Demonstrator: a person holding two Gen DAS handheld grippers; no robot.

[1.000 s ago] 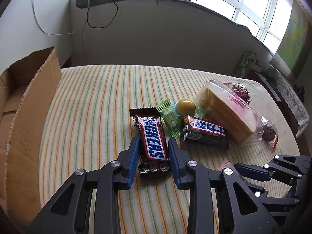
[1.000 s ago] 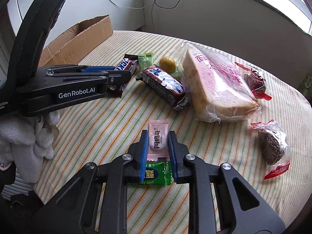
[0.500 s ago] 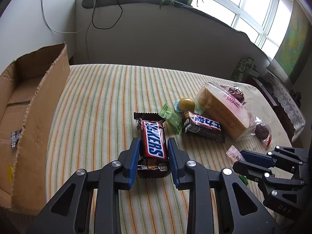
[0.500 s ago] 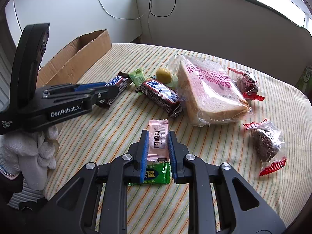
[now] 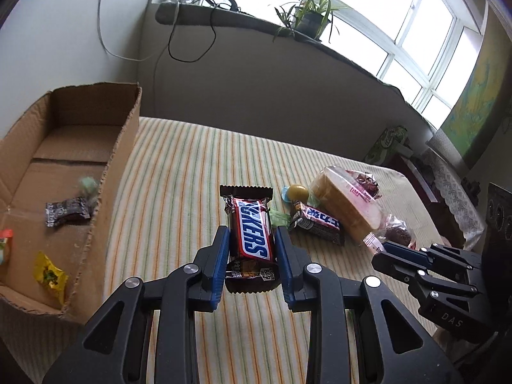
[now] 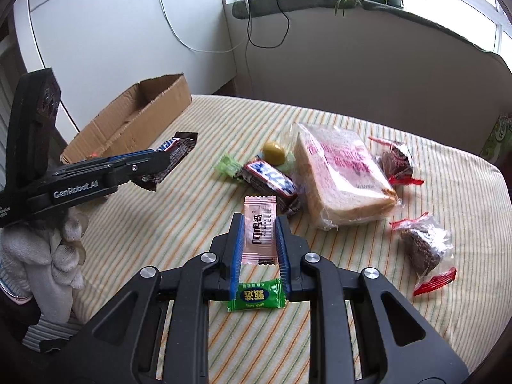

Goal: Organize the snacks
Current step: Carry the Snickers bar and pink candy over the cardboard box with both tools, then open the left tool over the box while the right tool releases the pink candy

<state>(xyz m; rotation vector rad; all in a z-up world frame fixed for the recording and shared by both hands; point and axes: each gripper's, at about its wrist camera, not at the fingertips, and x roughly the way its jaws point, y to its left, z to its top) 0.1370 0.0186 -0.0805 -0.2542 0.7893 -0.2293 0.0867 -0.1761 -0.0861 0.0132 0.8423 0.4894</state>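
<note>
From the left wrist, the left gripper (image 5: 251, 260) clamps a stiff, slick Snickers bar (image 5: 251, 238) by its long sides above the striped cloth, the open cardboard box (image 5: 105, 188) near; from the right wrist, the right gripper (image 6: 260, 252) pinches a light, crinkly pink sachet (image 6: 259, 233) by its edges, clear table ahead.

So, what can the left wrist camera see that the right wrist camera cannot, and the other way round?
Only the left wrist view looks into the cardboard box, where a dark wrapped candy and a yellow candy lie.

Only the right wrist view shows the green candy on the striped cloth and the gloved hand.

Both show the left gripper shut on the Snickers bar, the right gripper shut on the pink sachet, and the bagged bread.
</note>
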